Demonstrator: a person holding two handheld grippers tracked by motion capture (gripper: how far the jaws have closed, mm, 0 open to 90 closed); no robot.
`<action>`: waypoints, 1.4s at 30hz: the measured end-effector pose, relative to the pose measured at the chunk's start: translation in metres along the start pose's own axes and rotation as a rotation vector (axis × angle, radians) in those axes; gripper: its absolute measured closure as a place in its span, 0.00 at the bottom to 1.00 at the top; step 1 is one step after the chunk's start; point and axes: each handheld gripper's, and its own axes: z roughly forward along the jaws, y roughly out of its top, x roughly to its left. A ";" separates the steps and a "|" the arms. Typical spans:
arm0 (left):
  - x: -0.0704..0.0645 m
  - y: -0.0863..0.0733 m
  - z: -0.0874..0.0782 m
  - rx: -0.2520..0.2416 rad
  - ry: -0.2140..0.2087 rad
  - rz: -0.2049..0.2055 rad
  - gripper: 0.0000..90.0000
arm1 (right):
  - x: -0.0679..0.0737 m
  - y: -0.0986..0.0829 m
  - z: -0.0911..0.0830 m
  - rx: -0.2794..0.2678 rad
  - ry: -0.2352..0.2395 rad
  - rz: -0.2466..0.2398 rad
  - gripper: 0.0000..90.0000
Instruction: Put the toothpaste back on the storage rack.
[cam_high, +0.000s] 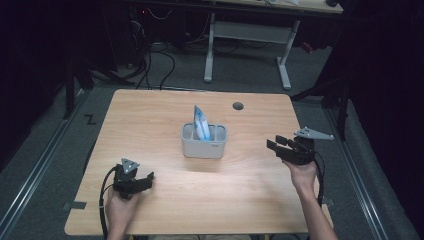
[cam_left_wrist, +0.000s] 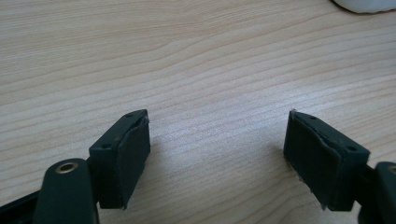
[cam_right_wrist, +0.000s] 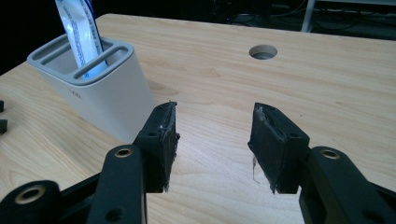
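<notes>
Both grippers wide open, empty: left gripper (cam_high: 145, 180) near-left, right gripper (cam_high: 276, 145) right of holder (cam_high: 203, 142). Blue-white tube (cam_high: 201, 122) standing inside. Likely next: grasp tube above rim, pull straight up.

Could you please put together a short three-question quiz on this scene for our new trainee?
1. True or false: the left gripper is shut on the blue-and-white packet.
2. Which compartment of the white holder contains the packet? A) the middle one B) an end one C) none, it lies on the table
3. Fill in: the right gripper has its jaws ____ with nothing between them.

Key
1. False: its jaws stand apart over bare wood, well short of the holder.
2. A: in the right gripper view the packet stands upright in the middle slot.
3. Open.
</notes>
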 end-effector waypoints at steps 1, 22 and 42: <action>0.000 0.000 0.000 0.000 0.000 0.000 0.26 | 0.000 -0.002 -0.001 0.000 -0.001 0.001 0.56; 0.000 0.000 0.000 0.000 0.000 0.000 0.26 | -0.002 -0.038 0.000 0.040 -0.005 0.037 0.57; 0.000 0.000 0.000 0.000 0.000 0.000 0.26 | 0.002 -0.061 0.014 0.098 -0.021 0.027 0.57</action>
